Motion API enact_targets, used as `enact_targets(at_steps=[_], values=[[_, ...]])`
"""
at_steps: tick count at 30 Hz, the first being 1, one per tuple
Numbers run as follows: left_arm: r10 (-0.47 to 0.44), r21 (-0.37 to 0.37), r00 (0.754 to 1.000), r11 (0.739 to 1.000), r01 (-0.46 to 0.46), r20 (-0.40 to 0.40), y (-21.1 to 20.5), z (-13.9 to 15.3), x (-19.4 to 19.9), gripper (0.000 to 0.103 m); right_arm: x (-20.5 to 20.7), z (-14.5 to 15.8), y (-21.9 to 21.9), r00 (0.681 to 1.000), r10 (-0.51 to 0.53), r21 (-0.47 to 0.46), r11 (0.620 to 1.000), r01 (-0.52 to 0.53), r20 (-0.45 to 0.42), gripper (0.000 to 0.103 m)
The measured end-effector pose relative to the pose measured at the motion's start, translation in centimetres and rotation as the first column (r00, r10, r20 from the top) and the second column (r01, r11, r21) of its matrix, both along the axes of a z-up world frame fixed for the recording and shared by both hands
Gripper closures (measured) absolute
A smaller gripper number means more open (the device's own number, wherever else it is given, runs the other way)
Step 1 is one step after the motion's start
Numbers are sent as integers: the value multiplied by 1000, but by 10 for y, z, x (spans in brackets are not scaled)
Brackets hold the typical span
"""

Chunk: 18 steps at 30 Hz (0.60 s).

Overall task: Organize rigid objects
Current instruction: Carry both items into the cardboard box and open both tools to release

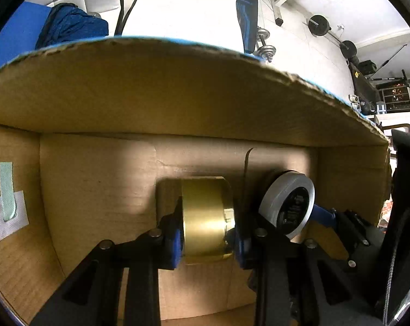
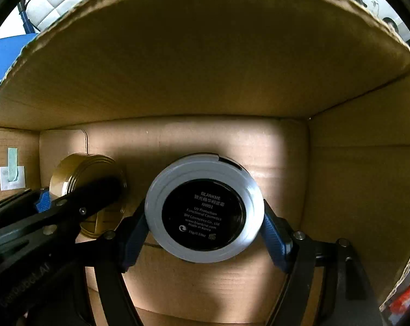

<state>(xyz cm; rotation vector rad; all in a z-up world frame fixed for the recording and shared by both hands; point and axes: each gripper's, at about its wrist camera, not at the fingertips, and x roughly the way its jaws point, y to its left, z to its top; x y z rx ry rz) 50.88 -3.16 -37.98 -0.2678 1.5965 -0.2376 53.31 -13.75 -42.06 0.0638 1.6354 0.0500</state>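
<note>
Both grippers reach down into an open cardboard box (image 1: 177, 103). My left gripper (image 1: 208, 233) is shut on a gold round tin (image 1: 205, 217), held on edge by its flat faces, just above the box floor. My right gripper (image 2: 205, 225) is shut on a white round compact (image 2: 205, 212) with a black label, gripped across its rim. In the left wrist view the compact (image 1: 289, 203) sits just right of the tin, with the right gripper (image 1: 324, 217) behind it. In the right wrist view the gold tin (image 2: 88, 174) and the left gripper (image 2: 69, 206) are at the left.
The box walls (image 2: 362, 163) close in on all sides. A white patch with a pale green strip (image 1: 8, 206) is stuck on the left wall. Beyond the box rim are a blue cloth (image 1: 71, 27), a weight bench and dumbbells (image 1: 264, 46) on a white floor.
</note>
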Motion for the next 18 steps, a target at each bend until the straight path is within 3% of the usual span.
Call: enact_targets(at_steps=[5,9,12,14,18], values=[[8,21,1000,1000,-8,-14,3,11,-3,65,2,2,1,1000,0,8,1000,0,-17,25],[-15,109,1000,994,12,28,2,29,-11,50,1,7,-2,1000,-9,20,1000,9,-16,24],[-10,122,999,993,4,50,5,40,-21,36,-5,16,-2,1000,-18,52,998,19,-10,14],[-1,140,998,990,-8,65,9,49,-30,21,-9,25,0,1000,-17,57,998,17,3,9],[-4,169,996,985,-12,93,7,58,-27,14,-21,45,7,999,15,25,1000,-15,35,0]])
